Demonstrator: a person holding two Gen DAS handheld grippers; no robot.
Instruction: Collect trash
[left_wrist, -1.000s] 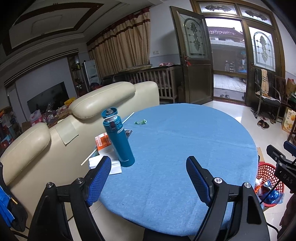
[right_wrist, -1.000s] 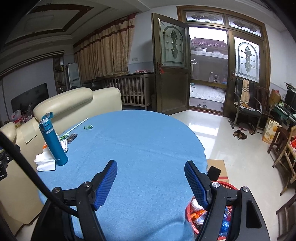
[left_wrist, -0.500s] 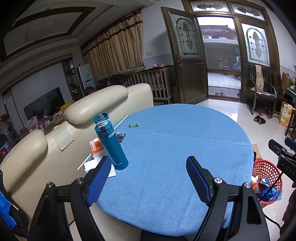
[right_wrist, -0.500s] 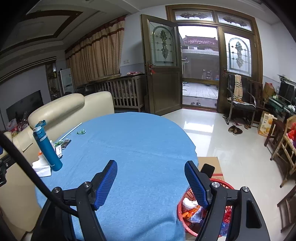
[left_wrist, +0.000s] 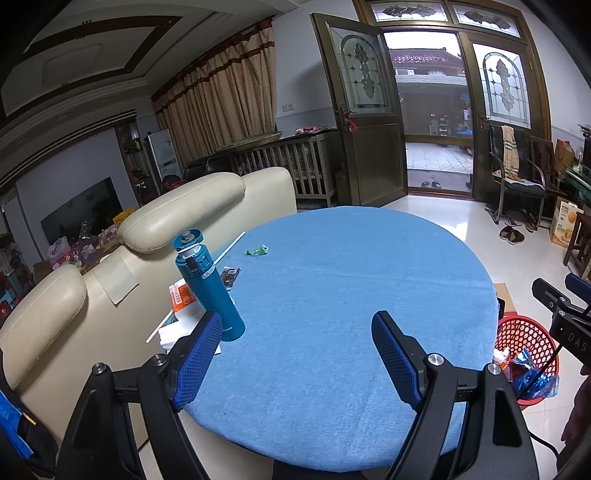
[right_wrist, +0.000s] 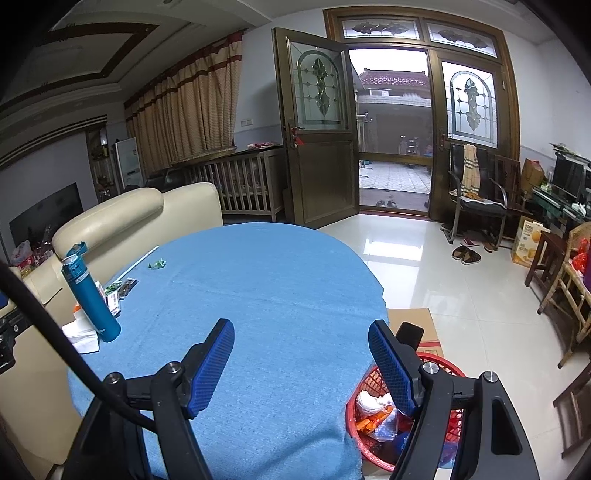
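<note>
Blue cloth covers a round table (left_wrist: 332, 280) in the left wrist view, where the left gripper (left_wrist: 295, 328) is held with fingers apart and empty; a green wrapper (left_wrist: 257, 251) lies beyond a teal bottle (left_wrist: 207, 284). From the right wrist, the right gripper (right_wrist: 301, 336) is seen spread, empty, above a red basket (right_wrist: 439, 360) of trash.

Left tongs (left_wrist: 297, 341) agape, empty; right tongs (right_wrist: 301, 349) agape, empty.
</note>
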